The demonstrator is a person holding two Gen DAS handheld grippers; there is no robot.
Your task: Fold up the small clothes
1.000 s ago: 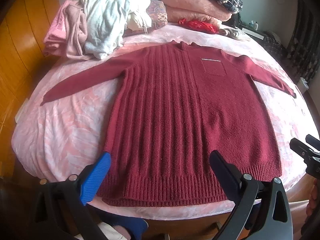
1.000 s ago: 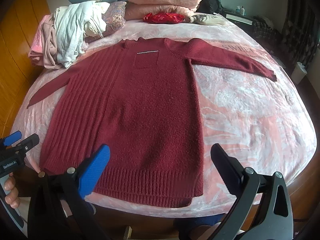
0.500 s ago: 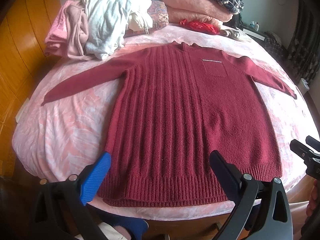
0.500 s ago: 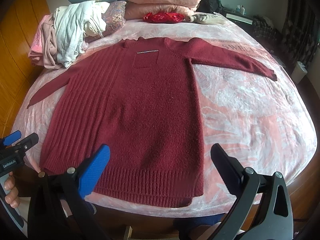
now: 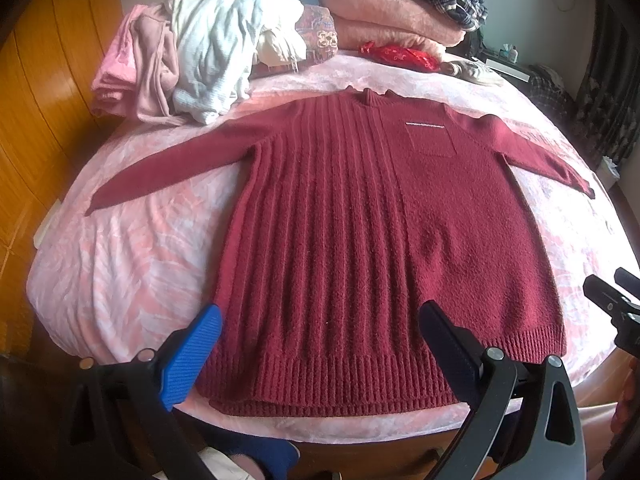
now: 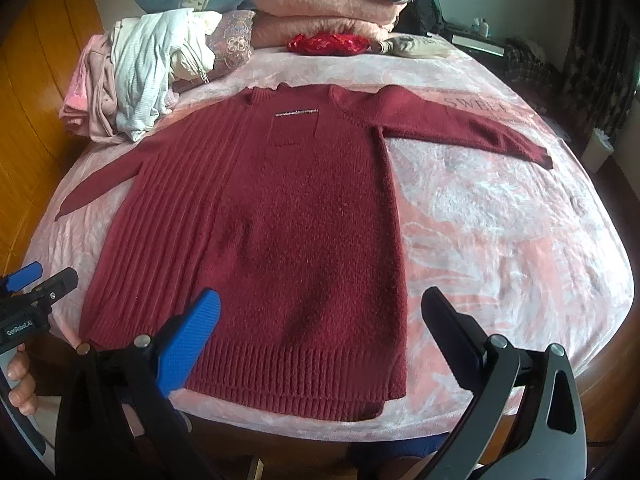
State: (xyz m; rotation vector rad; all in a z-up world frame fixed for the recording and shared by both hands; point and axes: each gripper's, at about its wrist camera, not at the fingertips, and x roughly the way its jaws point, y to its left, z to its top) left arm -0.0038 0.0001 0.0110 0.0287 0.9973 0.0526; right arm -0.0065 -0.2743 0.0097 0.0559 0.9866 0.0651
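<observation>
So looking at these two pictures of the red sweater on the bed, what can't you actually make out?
- Sweater: its underside, hidden against the bedspread in both views.
- Bedspread lettering: partly covered by the sleeve in the right wrist view.
- Heap of clothes: the separate garments overlap each other.
- Hand: cut off by the frame's left edge.
- Small bottles: too small to identify.

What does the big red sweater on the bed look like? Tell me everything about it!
The red sweater is dark red, chunky knit, lying flat and face up on the pink bedspread. Both sleeves stretch out sideways. One half has raised vertical ribs, the other a bumpy plain knit with a chest pocket topped by a pale strip. A ribbed band runs along the hem, which sits nearest the cameras. Nothing is folded yet. The open left gripper and right gripper hang over the hem without gripping it.
</observation>
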